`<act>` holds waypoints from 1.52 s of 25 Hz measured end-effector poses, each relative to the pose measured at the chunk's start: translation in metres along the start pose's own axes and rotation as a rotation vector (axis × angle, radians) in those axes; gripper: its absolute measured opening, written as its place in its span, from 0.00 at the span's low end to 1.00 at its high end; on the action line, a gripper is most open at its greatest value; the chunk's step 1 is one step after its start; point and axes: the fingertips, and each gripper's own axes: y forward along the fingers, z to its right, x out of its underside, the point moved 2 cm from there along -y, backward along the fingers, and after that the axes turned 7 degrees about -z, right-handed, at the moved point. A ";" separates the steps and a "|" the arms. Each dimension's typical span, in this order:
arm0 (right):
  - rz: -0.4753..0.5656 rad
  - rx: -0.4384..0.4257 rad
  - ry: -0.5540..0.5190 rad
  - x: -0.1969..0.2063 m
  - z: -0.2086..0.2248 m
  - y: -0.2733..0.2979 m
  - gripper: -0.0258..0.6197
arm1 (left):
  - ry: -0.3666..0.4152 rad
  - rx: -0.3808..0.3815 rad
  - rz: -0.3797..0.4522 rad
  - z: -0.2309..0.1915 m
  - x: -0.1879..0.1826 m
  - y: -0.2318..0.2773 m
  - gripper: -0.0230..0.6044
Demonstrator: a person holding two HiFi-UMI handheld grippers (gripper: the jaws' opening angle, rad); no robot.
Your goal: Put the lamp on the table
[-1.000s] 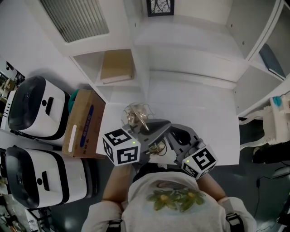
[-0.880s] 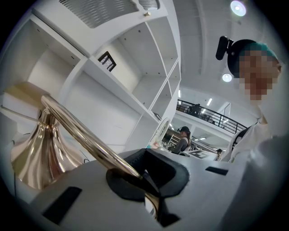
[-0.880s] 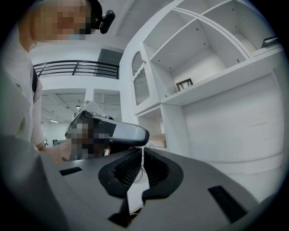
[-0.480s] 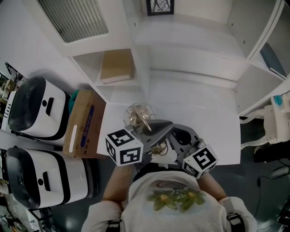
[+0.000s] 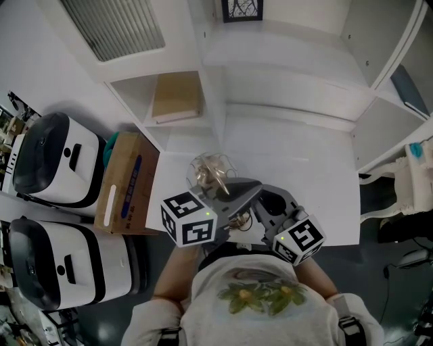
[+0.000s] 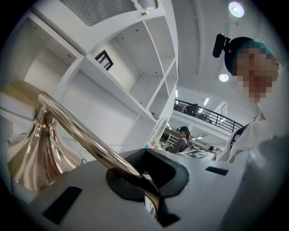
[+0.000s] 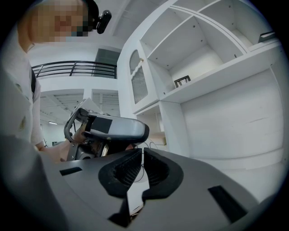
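A brass lamp (image 5: 211, 173) with a wire-and-glass head hangs over the near left part of the white table (image 5: 298, 155). My left gripper (image 5: 233, 194) is shut on its curved brass stem (image 6: 81, 131), which runs from the jaws to a flared brass bell (image 6: 36, 153). My right gripper (image 5: 268, 204) sits just right of the left one, close to the lamp's lower end. In the right gripper view, my right gripper (image 7: 141, 164) has its pads almost touching, and a thin dark cord (image 7: 145, 147) passes behind them. That view also shows the left gripper (image 7: 113, 128) ahead.
A cardboard box (image 5: 125, 182) stands left of the table, with two white lidded appliances (image 5: 54, 159) (image 5: 61, 263) beyond it. A tan book (image 5: 176, 98) lies in a cubby of the white shelving. A framed picture (image 5: 240, 8) stands on the shelf above the table.
Both grippers and the lamp have drifted slightly to the right over the table's near edge. Both grips look unchanged.
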 end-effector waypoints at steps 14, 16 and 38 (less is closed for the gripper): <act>-0.005 0.021 0.001 0.003 -0.003 -0.010 0.10 | 0.029 -0.006 -0.004 0.010 0.010 0.003 0.08; -0.005 0.023 0.003 0.004 -0.005 -0.013 0.10 | 0.035 -0.005 -0.013 0.012 0.012 0.004 0.08; -0.020 0.049 0.017 0.016 -0.012 -0.021 0.10 | 0.105 0.034 0.016 0.028 0.023 0.002 0.08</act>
